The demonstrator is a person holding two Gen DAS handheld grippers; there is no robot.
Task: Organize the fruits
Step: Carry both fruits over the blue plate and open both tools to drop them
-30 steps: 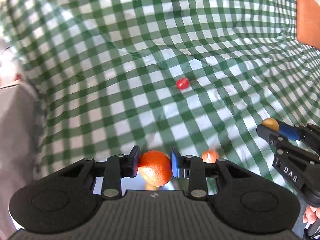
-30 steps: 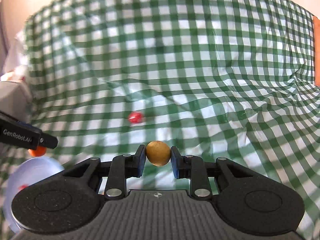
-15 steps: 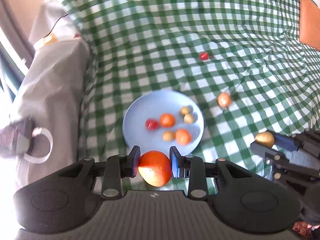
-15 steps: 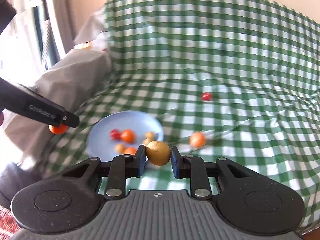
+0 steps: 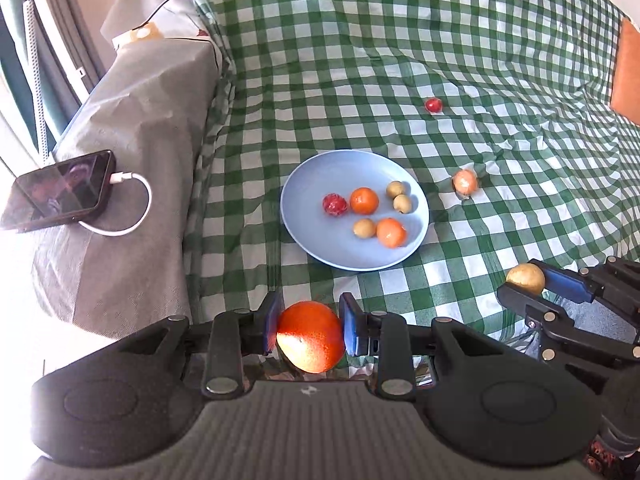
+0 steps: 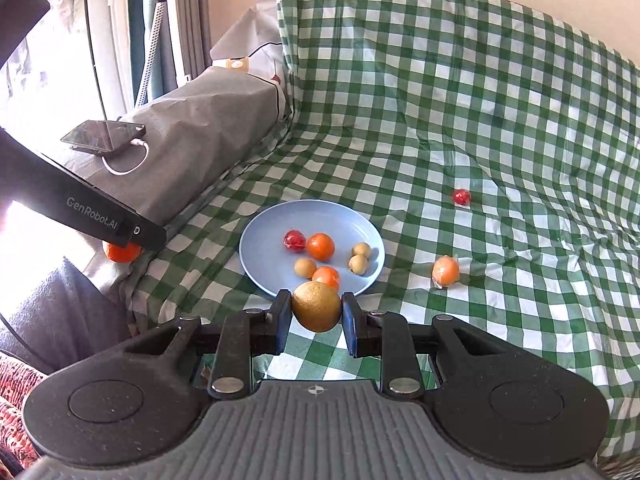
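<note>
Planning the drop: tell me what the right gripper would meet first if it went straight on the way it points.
Probably the blue plate: the right gripper, shut on the yellow-brown fruit, points at its near rim. An orange fruit lies just past that rim. Its height above the plate is unclear.

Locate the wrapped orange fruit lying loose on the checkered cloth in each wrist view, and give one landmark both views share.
Left wrist view: the wrapped orange fruit lies right of centre on the cloth, just right of the blue plate.
Right wrist view: the same fruit lies right of centre, to the right of the plate and above the right gripper.
Shared landmark: the small red fruit alone on the cloth beyond it.
</note>
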